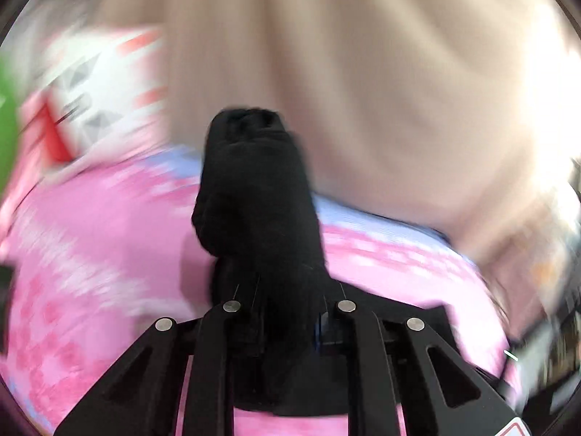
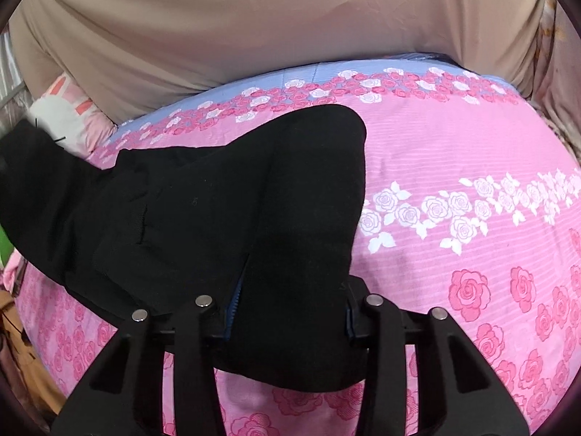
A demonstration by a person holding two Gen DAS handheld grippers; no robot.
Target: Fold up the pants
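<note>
both tools pinch the black pants (image 2: 203,210) on a bed: left tool (image 1: 287,312) nearly pressed together on a bunched end, right tool (image 2: 290,309) half-closed around a thicker fold. the soft, matte, knit-like fabric runs from the right tool's fingers up and leftward across the pink rose-print bedsheet (image 2: 454,167), long axis slanting toward a beige curtain (image 2: 254,25). the left view is motion-blurred.

My pants (image 2: 203,203) lie on the bedsheet (image 2: 454,167), left of its middle; the curtain (image 2: 254,25) hangs behind the bedsheet's far edge
</note>
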